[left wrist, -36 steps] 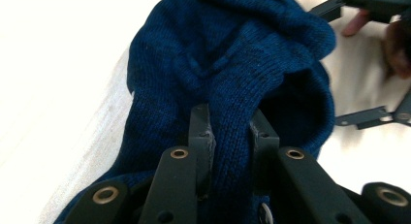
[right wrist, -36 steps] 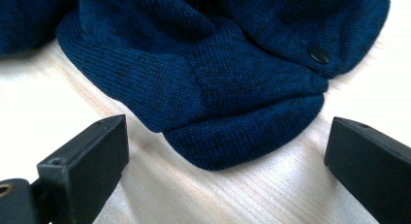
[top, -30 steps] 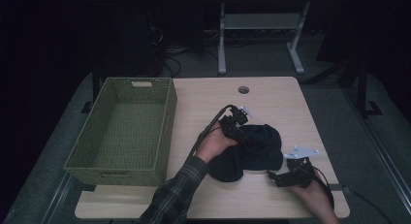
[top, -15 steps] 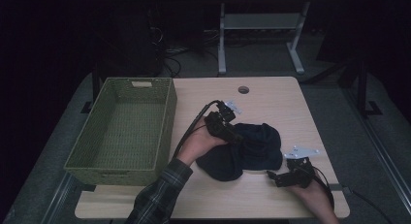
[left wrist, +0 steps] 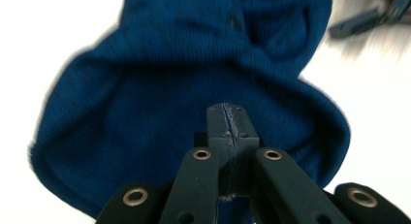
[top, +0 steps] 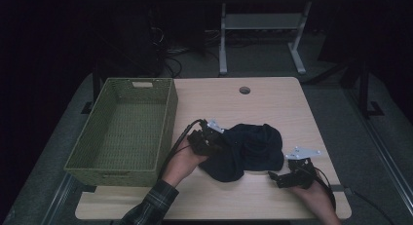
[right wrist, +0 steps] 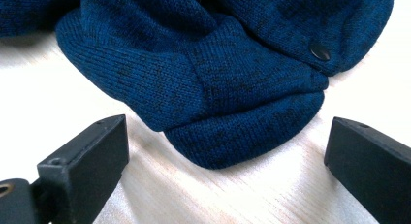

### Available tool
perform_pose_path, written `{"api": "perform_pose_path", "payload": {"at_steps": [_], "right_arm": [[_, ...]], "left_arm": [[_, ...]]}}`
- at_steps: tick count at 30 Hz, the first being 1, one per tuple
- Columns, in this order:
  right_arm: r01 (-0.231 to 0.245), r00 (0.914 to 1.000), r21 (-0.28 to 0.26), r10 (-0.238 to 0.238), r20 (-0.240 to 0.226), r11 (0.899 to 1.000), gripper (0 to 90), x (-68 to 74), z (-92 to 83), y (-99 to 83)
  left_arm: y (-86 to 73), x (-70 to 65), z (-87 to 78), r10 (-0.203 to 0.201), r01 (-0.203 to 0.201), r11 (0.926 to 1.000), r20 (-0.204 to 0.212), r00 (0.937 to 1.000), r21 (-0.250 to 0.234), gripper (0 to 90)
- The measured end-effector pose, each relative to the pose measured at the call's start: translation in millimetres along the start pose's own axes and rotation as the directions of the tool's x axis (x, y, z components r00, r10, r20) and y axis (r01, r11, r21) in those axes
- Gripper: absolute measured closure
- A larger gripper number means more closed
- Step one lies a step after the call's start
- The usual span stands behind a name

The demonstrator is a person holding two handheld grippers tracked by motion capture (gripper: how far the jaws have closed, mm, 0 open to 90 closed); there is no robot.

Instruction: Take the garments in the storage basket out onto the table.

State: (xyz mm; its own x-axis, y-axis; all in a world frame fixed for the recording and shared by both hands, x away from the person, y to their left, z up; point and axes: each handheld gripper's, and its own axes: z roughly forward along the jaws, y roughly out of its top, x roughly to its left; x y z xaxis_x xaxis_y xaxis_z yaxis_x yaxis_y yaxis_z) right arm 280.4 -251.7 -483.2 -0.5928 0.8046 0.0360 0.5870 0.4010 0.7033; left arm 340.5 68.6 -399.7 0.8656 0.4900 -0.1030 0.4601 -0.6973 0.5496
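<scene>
A dark blue knitted garment lies bunched on the wooden table, right of centre. My left gripper is at its left edge. In the left gripper view the jaws have just been closing and now meet tip to tip against the blue knit; I cannot tell whether any cloth is pinched between them. My right gripper rests near the front edge, pointing at the garment's front right corner. Its jaws stand wide open, with a folded hem just beyond them and a dark button farther back.
A green woven basket stands empty on the table's left side, close to my left hand. A round cable hole sits near the far edge. Bare tabletop runs behind the garment. A desk frame and cables stand on the dark floor beyond.
My left hand has moved left and toward the person, from over the garment's top to its left edge. The garment's left part has been pulled that way. The right gripper has stayed put.
</scene>
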Motion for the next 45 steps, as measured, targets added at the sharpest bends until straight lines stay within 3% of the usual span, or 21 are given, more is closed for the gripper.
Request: {"api": "perform_pose_path", "payload": {"at_steps": [6,9,17,19,22,25,31,37,39,41,45], "right_arm": [[-0.001,1.0,0.001,0.001,-0.001,1.0,1.9,0.1,-0.1,0.0],[0.0,1.0,0.002,0.0,-0.001,1.0,1.8,0.1,-0.2,0.0],[-0.002,0.9999,0.016,0.002,-0.01,1.0,1.9,2.4,-2.6,-0.4],[0.015,0.9999,0.02,-0.015,-0.007,1.0,1.9,2.8,-5.7,1.1],[0.018,0.9998,-0.025,-0.018,0.01,1.0,8.3,1.3,-14.5,5.7],[0.019,0.9992,-0.035,-0.018,0.035,0.999,13.5,-5.1,-19.2,11.3],[-0.04,0.9976,-0.066,0.043,0.055,0.997,19.2,-26.4,-21.3,27.0],[-0.082,0.9955,-0.064,0.085,0.042,0.995,25.9,-47.1,-6.5,45.0],[-0.095,0.9946,-0.088,0.098,0.034,0.992,32.5,-53.9,-1.1,47.0],[-0.111,0.9927,-0.059,0.113,0.042,0.992,37.3,-61.4,4.2,51.5],[-0.122,0.9909,-0.09,0.127,0.045,0.988,46.6,-72.0,9.9,53.9]], "left_arm": [[-20.9,-1.3,12.9,-0.006,0.005,0.9992,0.018,0.9998,0.041,90.0],[-29.1,-1.6,13.8,-0.014,0.013,0.9993,0.019,0.9997,0.036,89.9],[-42.0,0.3,24.4,-0.022,0.02,0.9968,0.027,0.9994,0.077,89.8],[-44.1,-0.5,28.5,-0.017,0.014,0.9961,0.027,0.9995,0.087,89.8],[-43.6,-1.8,29.2,-0.018,0.017,0.9964,0.022,0.9996,0.083,89.9],[-44.1,-2.4,29.1,-0.014,0.013,0.9966,0.018,0.9997,0.081,89.9],[-44.1,-3.3,29.3,-0.014,0.013,0.9967,0.012,0.9998,0.08,89.9],[-45.2,-0.3,29.1,-0.029,0.026,0.9968,0.03,0.9991,0.075,89.9],[-45.6,0.7,29.0,-0.033,0.031,0.9969,0.036,0.9988,0.073,89.9],[-45.7,0.9,29.1,-0.035,0.032,0.997,0.038,0.9987,0.071,89.9],[-45.6,0.4,29.0,-0.032,0.03,0.9969,0.035,0.9989,0.073,89.8]]}}
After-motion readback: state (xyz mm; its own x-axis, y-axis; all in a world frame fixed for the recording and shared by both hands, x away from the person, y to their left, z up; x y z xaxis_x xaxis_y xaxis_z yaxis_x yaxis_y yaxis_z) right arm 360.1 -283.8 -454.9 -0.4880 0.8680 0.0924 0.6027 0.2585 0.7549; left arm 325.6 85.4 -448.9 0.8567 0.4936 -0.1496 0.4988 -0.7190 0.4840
